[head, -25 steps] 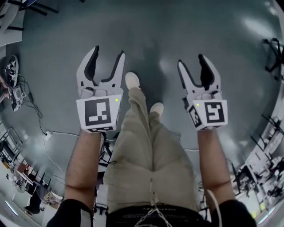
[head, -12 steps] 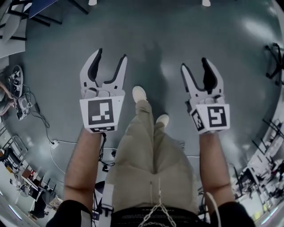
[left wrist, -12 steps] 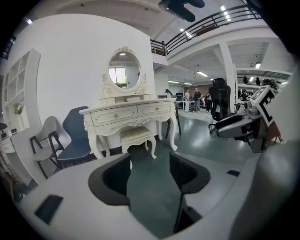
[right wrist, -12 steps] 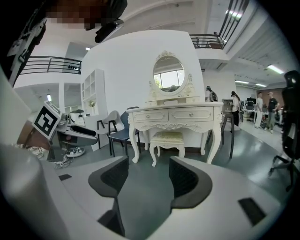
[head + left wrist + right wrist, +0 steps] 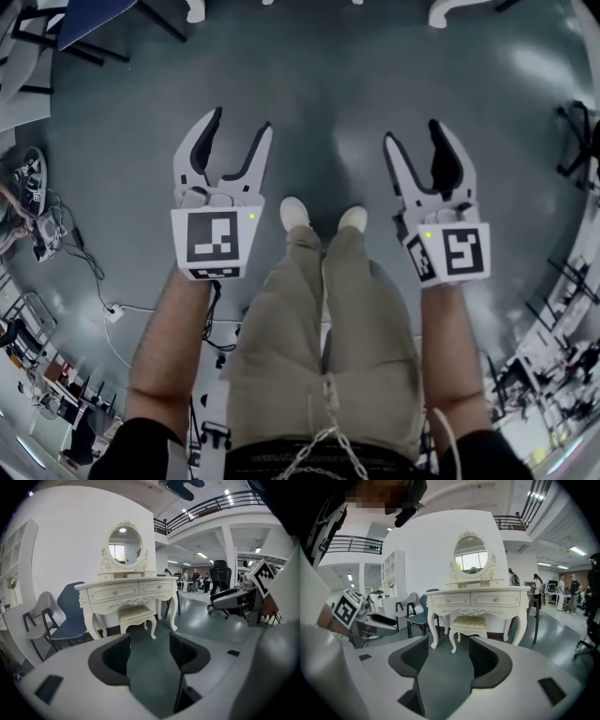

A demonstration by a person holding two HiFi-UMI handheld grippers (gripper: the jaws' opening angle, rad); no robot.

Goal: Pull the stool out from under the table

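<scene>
The stool point(image 5: 469, 622) sits tucked under the white table point(image 5: 478, 598), far from both claws. The left gripper point(image 5: 239, 122) and right gripper point(image 5: 412, 133) are spread wide, holding nothing. The stool's curvy hard legs could snag a table leg — then it may tip. The seat looks soft and bumpy.

1. My head cam sits up top and points almost straight down. I get the floor point(image 5: 375, 75), with the left gripper point(image 5: 239, 127) and right gripper point(image 5: 412, 136) seen from above, quite close.
2. The left gripper cam rides low and looks level along its jaws. The dressing table point(image 5: 126, 592) and stool point(image 5: 136, 613) sit well off, left of centre.
3. The right gripper cam is set the same way, but more head-on.
4. Both gripper cams share the table, the stool and the blue chair point(image 5: 70, 616).
</scene>
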